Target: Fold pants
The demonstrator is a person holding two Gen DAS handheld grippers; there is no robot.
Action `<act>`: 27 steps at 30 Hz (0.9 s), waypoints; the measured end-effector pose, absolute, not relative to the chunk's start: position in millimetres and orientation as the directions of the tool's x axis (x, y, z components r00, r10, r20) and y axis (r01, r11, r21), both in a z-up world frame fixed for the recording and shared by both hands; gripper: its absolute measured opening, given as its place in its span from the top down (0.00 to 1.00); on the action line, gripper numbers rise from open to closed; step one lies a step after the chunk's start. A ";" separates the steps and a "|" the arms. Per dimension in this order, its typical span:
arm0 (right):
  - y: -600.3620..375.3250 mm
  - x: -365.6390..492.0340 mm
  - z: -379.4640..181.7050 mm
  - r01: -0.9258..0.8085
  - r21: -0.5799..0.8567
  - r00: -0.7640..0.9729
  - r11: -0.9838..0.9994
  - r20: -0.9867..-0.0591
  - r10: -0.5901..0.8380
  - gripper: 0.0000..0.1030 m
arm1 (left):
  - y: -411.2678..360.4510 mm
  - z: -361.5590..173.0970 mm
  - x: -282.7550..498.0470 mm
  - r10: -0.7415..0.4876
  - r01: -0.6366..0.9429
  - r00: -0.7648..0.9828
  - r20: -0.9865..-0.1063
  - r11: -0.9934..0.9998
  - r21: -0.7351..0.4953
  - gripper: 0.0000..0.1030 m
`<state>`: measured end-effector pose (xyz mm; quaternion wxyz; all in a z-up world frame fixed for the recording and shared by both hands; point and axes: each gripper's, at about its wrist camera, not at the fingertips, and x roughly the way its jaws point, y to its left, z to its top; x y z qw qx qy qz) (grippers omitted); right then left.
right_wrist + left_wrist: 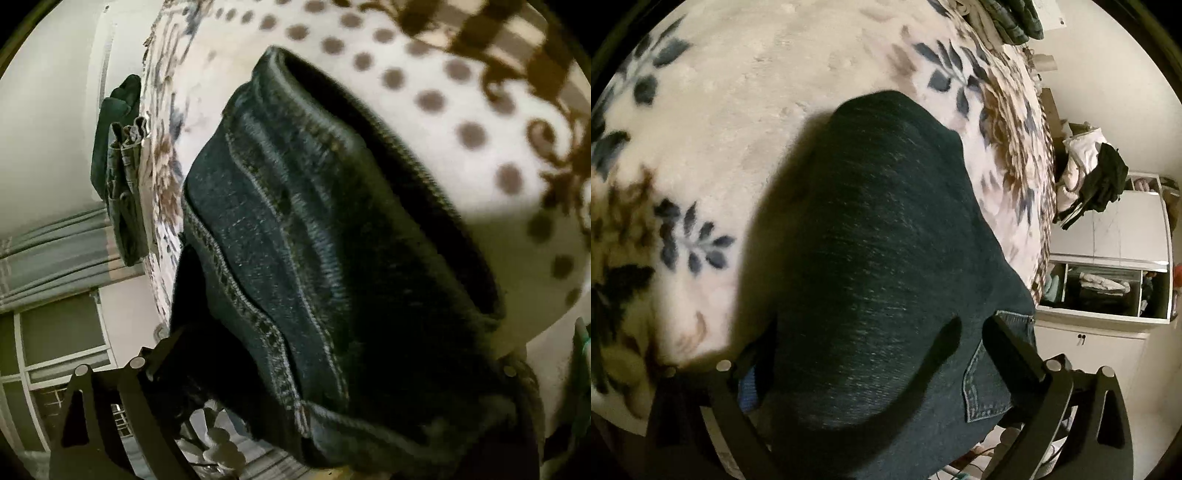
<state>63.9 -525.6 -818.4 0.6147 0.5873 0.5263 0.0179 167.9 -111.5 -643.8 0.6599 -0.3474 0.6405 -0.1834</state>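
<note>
Dark blue denim pants [882, 251] fill the middle of the left wrist view, hanging from my left gripper [879, 354] over a floral blanket [746, 92]. A back pocket [986, 384] shows beside the right finger [1015, 350]. The left gripper is shut on the denim, its fingers wide around the bunched cloth. In the right wrist view the same pants [332, 258] show thick seams and a hem edge. My right gripper [332, 362] is shut on this denim; its left finger [162, 354] shows, the right one is mostly hidden by cloth.
The bed's blanket has a dotted part [424, 103] under the right gripper. Other jeans [125, 184] hang at the bed's edge. A white cabinet [1108, 240] with clothes piled on it [1089, 177] stands beside the bed. Folded clothes [1004, 18] lie far back.
</note>
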 end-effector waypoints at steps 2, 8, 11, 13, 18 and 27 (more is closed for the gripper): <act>-520.1 69.1 -815.5 0.603 0.721 0.433 0.342 -0.656 0.619 0.44 | -111.5 -642.7 167.7 -0.685 -0.205 0.117 -0.719 0.692 -0.693 0.01; -518.6 67.5 -803.9 0.627 0.701 0.438 0.341 -0.678 0.591 0.63 | -100.3 -624.7 156.0 -0.656 -0.168 0.185 -0.732 0.713 -0.681 0.67; -516.0 68.5 -788.3 0.609 0.704 0.436 0.366 -0.682 0.587 0.65 | -101.5 -607.4 152.4 -0.648 -0.147 0.200 -0.735 0.722 -0.677 0.73; -515.0 69.7 -775.8 0.588 0.709 0.438 0.389 -0.684 0.583 0.66 | -102.4 -592.1 154.0 -0.654 -0.134 0.204 -0.729 0.719 -0.682 0.74; -515.8 73.4 -736.5 0.563 0.724 0.456 0.398 -0.674 0.581 0.67 | -104.1 -536.8 163.7 -0.649 -0.081 0.196 -0.735 0.736 -0.672 0.74; -495.2 135.2 -616.4 0.449 0.798 0.532 0.402 -0.600 0.597 0.68 | -73.7 -406.2 229.8 -0.638 -0.020 0.289 -0.714 0.742 -0.670 0.74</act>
